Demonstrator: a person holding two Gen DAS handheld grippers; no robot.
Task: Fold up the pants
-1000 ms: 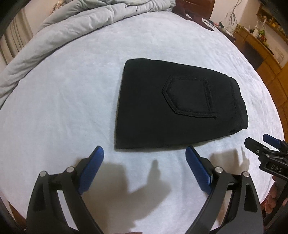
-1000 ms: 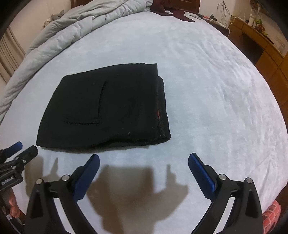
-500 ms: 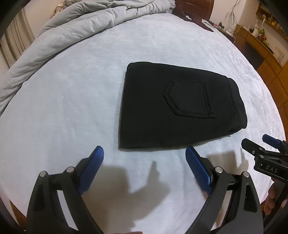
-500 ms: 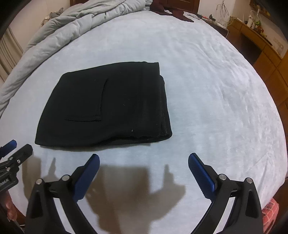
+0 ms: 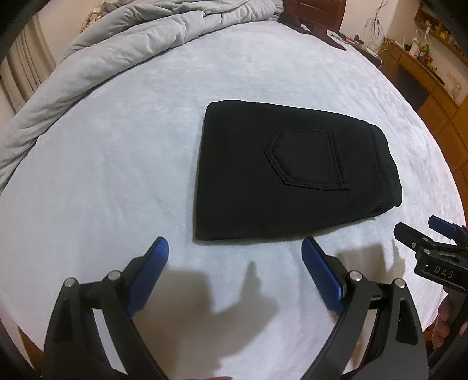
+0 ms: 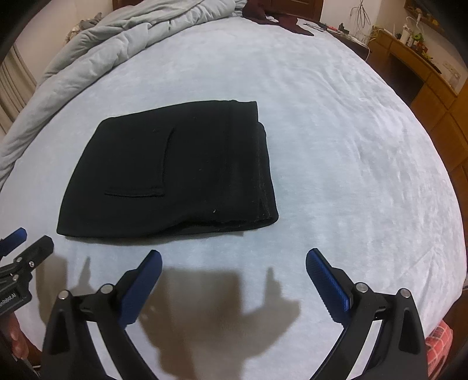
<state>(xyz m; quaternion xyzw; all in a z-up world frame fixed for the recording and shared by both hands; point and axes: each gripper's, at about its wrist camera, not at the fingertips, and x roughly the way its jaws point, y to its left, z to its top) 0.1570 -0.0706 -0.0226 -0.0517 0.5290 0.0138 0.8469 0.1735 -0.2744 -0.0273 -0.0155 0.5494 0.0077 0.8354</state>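
Note:
The black pants (image 5: 292, 172) lie folded into a compact rectangle on the pale blue bed sheet (image 5: 117, 175), back pocket up. They also show in the right wrist view (image 6: 175, 172). My left gripper (image 5: 235, 248) is open and empty, held just short of the pants' near edge. My right gripper (image 6: 234, 260) is open and empty, also just short of the near edge, toward the waistband end. Each gripper shows at the edge of the other's view: the right one (image 5: 424, 233) and the left one (image 6: 26, 242).
A rumpled grey duvet (image 5: 131, 49) is piled along the far left of the bed. Dark red clothing (image 6: 278, 17) lies at the far edge. Wooden furniture with small items (image 5: 433, 67) stands on the right. A red checked cloth (image 6: 438, 342) shows at the lower right.
Both grippers have drawn back a little from the folded pants, which now lie slightly farther off in both views. The pants have not moved. Both grippers stay open.

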